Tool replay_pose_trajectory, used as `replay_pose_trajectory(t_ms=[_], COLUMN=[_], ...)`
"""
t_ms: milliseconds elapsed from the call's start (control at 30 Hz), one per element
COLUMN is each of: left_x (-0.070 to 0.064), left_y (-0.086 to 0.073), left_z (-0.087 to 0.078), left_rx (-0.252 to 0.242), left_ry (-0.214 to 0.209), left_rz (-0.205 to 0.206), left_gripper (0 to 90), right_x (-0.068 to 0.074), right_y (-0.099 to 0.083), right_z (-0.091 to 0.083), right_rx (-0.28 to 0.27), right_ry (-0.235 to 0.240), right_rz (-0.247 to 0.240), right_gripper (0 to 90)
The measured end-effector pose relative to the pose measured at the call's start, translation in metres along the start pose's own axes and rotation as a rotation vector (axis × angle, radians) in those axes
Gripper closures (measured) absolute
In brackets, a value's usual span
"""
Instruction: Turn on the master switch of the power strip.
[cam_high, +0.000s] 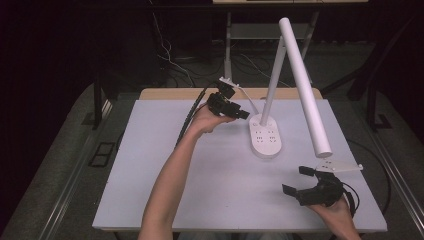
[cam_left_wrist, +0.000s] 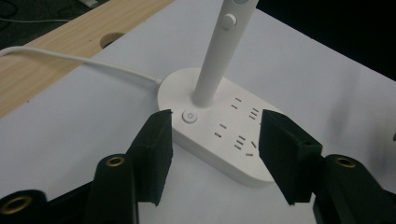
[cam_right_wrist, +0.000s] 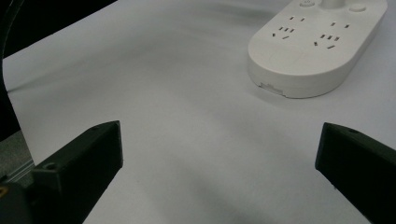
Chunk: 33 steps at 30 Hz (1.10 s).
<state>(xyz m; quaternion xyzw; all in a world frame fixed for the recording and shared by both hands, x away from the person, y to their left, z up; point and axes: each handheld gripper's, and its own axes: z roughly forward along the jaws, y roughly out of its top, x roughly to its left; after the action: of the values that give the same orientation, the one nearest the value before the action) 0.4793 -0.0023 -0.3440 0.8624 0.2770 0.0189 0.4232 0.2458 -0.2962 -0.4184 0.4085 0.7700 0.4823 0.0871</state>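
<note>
**White desk lamp with socket base, both grippers apart from it**

The white plastic desk lamp (cam_high: 280, 95) stands on its oval socket base (cam_high: 265, 136) toward the far middle of the pale grey table (cam_high: 165, 190). I can read no brand or lettering on it; the one mark is a power symbol on the small round button (cam_left_wrist: 189, 116) beside the stem, which my left gripper view shows clearly. That view also picks up a second round knob (cam_left_wrist: 228, 20) higher on the stem and the white cable (cam_left_wrist: 79, 59) running off over the wooden edge strip (cam_left_wrist: 70, 42).

My left gripper (cam_high: 239, 113) hovers just beside the base's far left end, jaws moderately spread and holding nothing. My right gripper (cam_high: 300, 182) sits near the table's front right corner, well apart from the lamp, jaws spread wide and empty. From its view I see the base's near end with the socket slots (cam_right_wrist: 285, 31); the high view alone shows the long tubular lamp head (cam_high: 305, 85) slanting down.
</note>
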Motion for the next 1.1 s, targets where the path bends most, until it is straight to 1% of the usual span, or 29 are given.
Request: replay_pose_trajectory(t_ms=[33, 67, 100, 167, 200, 233, 267, 333, 433, 467, 500, 533, 600, 633, 733, 767, 800, 867, 900, 933, 967, 1067, 1100], left_x=[0.0, 0.001, 0.0, 0.0, 0.001, 0.0, 0.0, 0.002, 0.004, 0.006, 0.006, 0.008, 0.011, 0.011, 0.014, 0.014, 0.015, 0.017, 0.017, 0.018, 0.018, 0.017, 0.017], left_y=[0.0, 0.001, 0.001, 0.001, 0.002, 0.001, 0.001, 0.001, 0.0, -0.001, -0.001, -0.001, -0.003, -0.003, -0.004, -0.005, -0.005, -0.006, -0.007, -0.007, -0.008, -0.01, -0.01], left_z=[0.0, 0.002, 0.004, 0.008, 0.01, 0.013, 0.014, 0.017, 0.023, 0.025, 0.027, 0.028, 0.033, 0.033, 0.038, 0.039, 0.041, 0.043, 0.045, 0.046, 0.047, 0.055, 0.055], left_rx=[0.0, 0.011, 0.008, 0.008, 0.012, -0.007, -0.006, 0.007, -0.004, -0.004, -0.013, -0.009, -0.021, -0.021, -0.022, -0.024, -0.025, -0.022, -0.025, -0.017, -0.012, -0.02, -0.02], left_ry=[0.0, 0.003, 0.005, 0.007, 0.008, 0.01, 0.015, 0.018, 0.03, 0.032, 0.032, 0.03, 0.029, 0.029, 0.027, 0.023, 0.02, 0.022, 0.019, 0.015, 0.013, 0.007, 0.007], left_rz=[0.0, 0.012, 0.002, 0.007, 0.011, -0.004, -0.007, 0.002, -0.027, -0.028, -0.041, -0.042, -0.073, -0.073, -0.09, -0.103, -0.11, -0.119, -0.135, -0.132, -0.139, -0.153, -0.153], left_gripper=[46.9, 48.2, 48.2, 51.8, 51.8, 54.3, 55.1, 56.9, 64.0, 64.0, 67.7, 69.5, 73.7, 75.4, 80.7, 80.7, 84.7, 88.6, 89.2, 89.3, 89.4, 89.4, 89.4], right_x=[0.0, 0.0, 0.0, 0.0, 0.0, 0.0, 0.0, 0.0, 0.0, 0.0, 0.0, 0.0, 0.0, 0.0, 0.0, 0.0, 0.0, 0.0, 0.0, 0.0, 0.0, 0.0, 0.0], right_y=[0.0, 0.0, 0.0, 0.0, 0.0, 0.0, 0.0, 0.0, 0.0, 0.0, 0.0, 0.0, 0.0, 0.0, 0.0, 0.0, 0.0, 0.0, 0.0, 0.0, 0.0, 0.0, 0.0], right_z=[0.0, 0.0, 0.0, 0.0, 0.0, 0.0, 0.0, 0.0, 0.0, 0.0, 0.0, 0.0, 0.0, 0.0, 0.0, 0.0, 0.0, 0.0, 0.0, 0.0, 0.0, 0.0, 0.0], right_rx=[0.0, -0.001, -0.001, -0.001, -0.001, -0.001, 0.0, 0.0, 0.001, 0.001, -0.002, -0.003, -0.001, -0.001, 0.0, 0.0, 0.002, 0.001, 0.0, 0.002, 0.0, 0.0, -0.001], right_ry=[0.0, -0.001, -0.001, -0.001, -0.001, 0.0, 0.003, 0.006, 0.005, 0.005, 0.007, 0.006, 0.007, 0.007, 0.012, 0.012, 0.011, 0.014, 0.014, 0.01, 0.012, 0.011, 0.011], right_rz=[0.0, 0.001, 0.001, 0.005, 0.005, 0.001, 0.0, -0.002, -0.004, -0.004, -0.003, -0.003, -0.002, -0.002, -0.004, -0.004, -0.007, -0.005, -0.004, -0.005, -0.004, -0.005, -0.006], right_gripper=[0.2, 0.2, 0.2, 0.2, 0.2, 0.2, 0.2, 0.2, 0.2, 0.2, 0.2, 0.2, 0.2, 0.2, 0.2, 0.2, 0.2, 0.2, 0.2, 0.2, 0.2, 0.2, 0.2])
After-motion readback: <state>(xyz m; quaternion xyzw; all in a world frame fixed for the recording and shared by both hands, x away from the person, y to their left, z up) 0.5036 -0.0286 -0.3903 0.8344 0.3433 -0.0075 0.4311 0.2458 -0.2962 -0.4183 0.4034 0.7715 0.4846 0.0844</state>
